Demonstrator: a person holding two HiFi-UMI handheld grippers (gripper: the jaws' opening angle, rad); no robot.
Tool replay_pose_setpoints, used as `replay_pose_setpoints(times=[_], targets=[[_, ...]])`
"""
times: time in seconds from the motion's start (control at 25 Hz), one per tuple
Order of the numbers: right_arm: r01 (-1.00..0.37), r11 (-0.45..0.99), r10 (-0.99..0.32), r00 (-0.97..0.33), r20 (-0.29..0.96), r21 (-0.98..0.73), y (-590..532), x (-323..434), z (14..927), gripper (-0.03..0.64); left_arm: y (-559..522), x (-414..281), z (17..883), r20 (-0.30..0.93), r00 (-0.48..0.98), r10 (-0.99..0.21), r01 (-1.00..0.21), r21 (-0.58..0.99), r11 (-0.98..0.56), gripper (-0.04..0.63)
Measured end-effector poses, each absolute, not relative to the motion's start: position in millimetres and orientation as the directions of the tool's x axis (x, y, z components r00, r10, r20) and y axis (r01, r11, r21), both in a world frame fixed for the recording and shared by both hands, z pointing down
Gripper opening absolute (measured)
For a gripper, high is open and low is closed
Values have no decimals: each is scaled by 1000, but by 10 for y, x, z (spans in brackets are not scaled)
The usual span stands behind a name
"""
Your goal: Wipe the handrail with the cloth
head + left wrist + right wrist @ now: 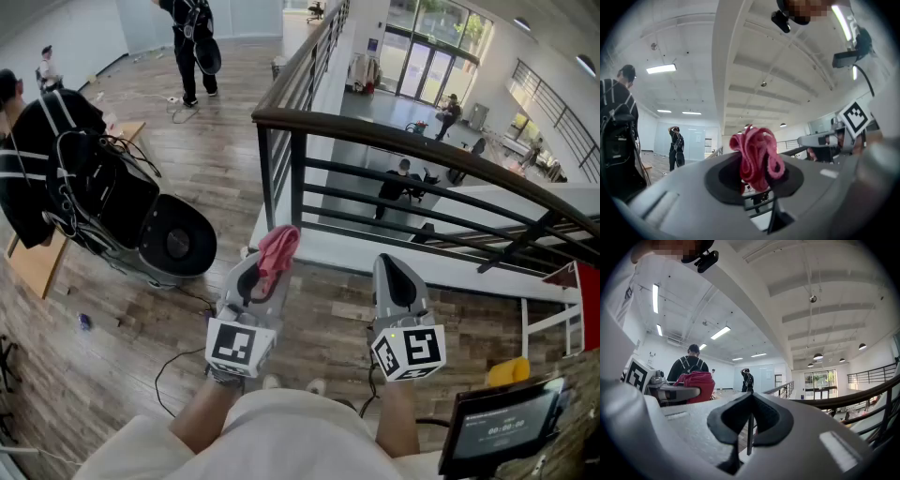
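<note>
A dark curved handrail (394,131) tops a black metal railing ahead of me, running from the corner post at centre out to the right. My left gripper (269,262) is shut on a crumpled pink cloth (277,249), which bunches up out of its jaws (757,159). It hangs short of the railing, below the rail's height. My right gripper (396,274) is beside it to the right, shut with nothing between its jaws (749,420). In the right gripper view the handrail (862,392) curves off to the right and the cloth (696,383) shows at left.
A person in black with a backpack (56,169) stands close at left beside a dark round device (173,239). Another person (192,42) stands far back. Cables (183,361) lie on the wood floor. A screen (506,422) sits at lower right. Beyond the railing is a drop to a lower floor.
</note>
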State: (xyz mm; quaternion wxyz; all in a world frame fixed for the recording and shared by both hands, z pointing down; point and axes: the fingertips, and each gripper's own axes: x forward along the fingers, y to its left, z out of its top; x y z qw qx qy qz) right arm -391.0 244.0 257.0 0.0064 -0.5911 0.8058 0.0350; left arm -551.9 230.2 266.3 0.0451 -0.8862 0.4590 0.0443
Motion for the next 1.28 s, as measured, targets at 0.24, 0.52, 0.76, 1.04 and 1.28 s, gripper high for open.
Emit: replay_pose_setpoints(times=[0.24, 0.52, 0.76, 1.04, 1.28], targets=[[-945, 325, -942, -326, -75, 36, 2450, -3917, 2551, 2, 2277, -5561, 2820, -113, 576, -810, -817, -99, -568, 117], [-945, 327, -942, -327, -68, 22, 2421, -3821, 2583, 2, 2255, -5491, 2854, -81, 562, -823, -827, -71, -558, 117], [-943, 330, -942, -332, -50, 39, 2383, -3729, 2624, 2, 2238, -5385, 2877, -66, 556, -829, -831, -64, -553, 117], [-938, 342, -939, -344, -21, 62, 2352, -3563, 2664, 2, 2186, -5234, 3006, -24, 557, -830, -829, -62, -555, 117], [-935, 352, -936, -352, 3, 39, 2306, -3375, 2758, 2, 2153, -5090, 3160, 13, 549, -836, -834, -67, -548, 117]])
